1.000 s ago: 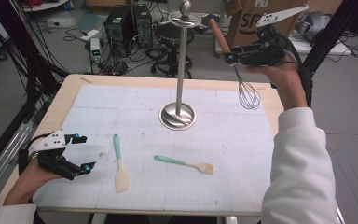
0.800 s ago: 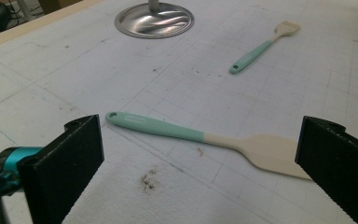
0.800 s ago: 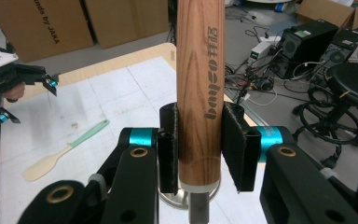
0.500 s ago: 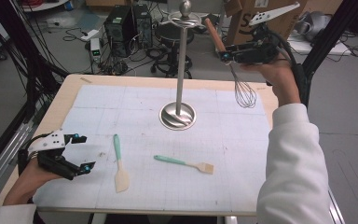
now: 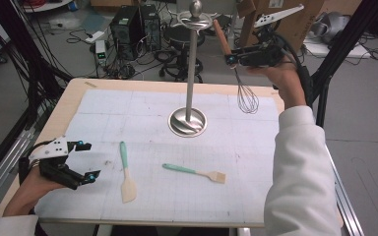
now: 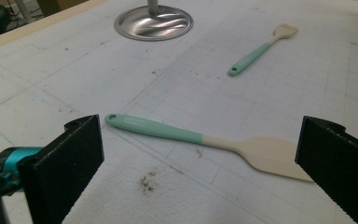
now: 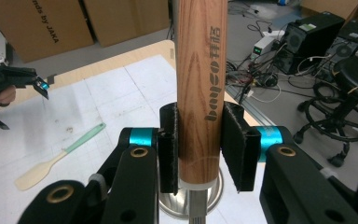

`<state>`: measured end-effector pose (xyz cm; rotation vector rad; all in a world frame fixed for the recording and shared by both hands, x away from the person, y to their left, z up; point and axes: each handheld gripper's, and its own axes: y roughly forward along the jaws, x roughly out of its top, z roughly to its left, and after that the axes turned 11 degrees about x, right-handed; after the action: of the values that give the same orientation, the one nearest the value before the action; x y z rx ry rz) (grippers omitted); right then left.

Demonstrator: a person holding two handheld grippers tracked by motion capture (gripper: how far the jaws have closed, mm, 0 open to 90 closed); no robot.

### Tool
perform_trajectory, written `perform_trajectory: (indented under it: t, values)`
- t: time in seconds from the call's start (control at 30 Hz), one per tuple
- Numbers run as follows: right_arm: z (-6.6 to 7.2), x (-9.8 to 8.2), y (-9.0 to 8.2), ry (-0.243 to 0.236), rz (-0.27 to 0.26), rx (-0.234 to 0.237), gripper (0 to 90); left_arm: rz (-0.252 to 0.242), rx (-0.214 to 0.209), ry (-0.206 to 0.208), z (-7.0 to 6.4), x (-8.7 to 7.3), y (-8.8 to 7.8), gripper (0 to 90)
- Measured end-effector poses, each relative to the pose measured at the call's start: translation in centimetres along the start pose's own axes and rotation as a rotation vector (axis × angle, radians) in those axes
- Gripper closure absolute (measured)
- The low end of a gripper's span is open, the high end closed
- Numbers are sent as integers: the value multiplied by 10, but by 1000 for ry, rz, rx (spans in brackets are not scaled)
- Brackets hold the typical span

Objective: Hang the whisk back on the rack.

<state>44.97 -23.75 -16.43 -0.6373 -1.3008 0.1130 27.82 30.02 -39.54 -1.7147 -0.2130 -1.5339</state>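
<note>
The right tool (image 7: 199, 149) pinches the whisk (image 5: 246, 96) by its wooden handle, wires hanging below it, beside the stand's top hooks (image 5: 195, 20); I judge the handle end should rise above a hook, then lower gently. The left tool (image 5: 81, 162) rests spread on the tabletop (image 5: 74, 103), and its view shows the spatula (image 6: 205, 139) just ahead between its jaws, the brush (image 6: 261, 49) farther.

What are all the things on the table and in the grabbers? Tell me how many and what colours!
whisk: one, wooden handle and wire loops, held up in the air at the far right.
stand: one, shiny metal pole on a round base, mid-table.
spatula: one, mint handle and cream blade, lying near left.
brush: one, mint handle and pale head, lying near middle.
mat: one, white grid, covers the tabletop.
right gripper: one, black, clamped on the whisk handle.
left gripper: one, black, open, low beside the spatula.
</note>
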Motion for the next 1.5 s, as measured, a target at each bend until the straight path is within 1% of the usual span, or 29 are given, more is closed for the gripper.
perform_trajectory:
  t: [0.03, 0.23, 0.37, 0.43, 0.47, 0.6, 0.73, 0.77, 0.83, 0.87, 0.9, 0.93, 0.97, 1.0, 1.07, 1.1, 1.13, 1.17, 1.2, 1.27, 1.3, 1.33, 1.4, 1.5]
  values:
    - [0, -1, 2, 9, -2, 5, 686, 0, -1, 2, 0, 0, 0, 16]
    - [-5, -3, 12, 16, -9, 11, 689, -5, -2, -1, 0, 0, 0, 16]
    - [-7, -3, 18, 32, -13, 16, 691, -3, 0, -1, 0, 0, 0, 16]
    - [-8, -3, 21, 34, -17, 17, 691, -4, 0, -1, 0, 0, 0, 16]
    - [-9, -3, 22, 27, -17, 19, 691, -3, 0, 0, 0, 0, 0, 16]
    - [-10, -3, 25, 38, -21, 26, 690, -1, 0, -4, 0, 0, 0, 17]
    - [-11, -3, 27, 26, -23, 26, 689, 0, 1, -4, 0, 0, 0, 17]
    - [-10, -3, 27, 34, -21, 27, 688, -1, -1, -5, 0, 0, 0, 17]
    - [-11, -3, 28, 27, -27, 34, 682, 0, 0, -4, 0, 0, 0, 16]
    - [-10, -3, 28, 35, -23, 31, 678, 0, 1, -3, 0, 0, 1, 17]
    - [-10, -3, 29, 31, -22, 27, 671, 0, 1, -2, 0, 0, 1, 16]
    - [-10, -3, 29, 26, -23, 31, 650, 0, 1, -4, 0, 0, 1, 16]
    - [-10, -3, 29, 40, -24, 33, 602, 1, 0, -2, 0, 0, 0, 17]
    - [-10, -4, 29, 34, -31, 44, 546, 0, 0, -2, 0, 0, 0, 16]
    - [-8, -4, 29, 38, -30, 44, 402, 1, 2, -4, 0, 0, 0, 17]
    - [-8, -4, 28, 40, -32, 46, 345, 1, 1, -2, 0, 0, 0, 16]
    - [-7, -4, 28, 36, -36, 43, 264, 2, 2, -1, 0, 0, 0, 17]
    - [-7, -5, 28, 30, -36, 52, 153, 3, 0, 3, 0, 0, 0, 17]
    - [-6, -5, 28, 30, -31, 60, 113, 0, -1, 2, 0, 0, 0, 16]
    - [-4, -5, 27, 6, -18, 75, 79, 0, 0, -2, 0, 0, 0, 17]
    - [-2, -5, 27, 4, -25, 81, 23, 0, 3, -3, 0, 0, 0, 17]
    - [-1, -5, 27, 5, -21, 99, 7, 0, 1, 1, 0, 0, 0, 17]
    - [2, -5, 27, -11, -13, 112, 6, -6, 1, -4, 0, 0, -1, 17]
    - [5, -5, 24, -20, -14, 112, 6, -6, -3, -4, 0, 0, -1, 17]
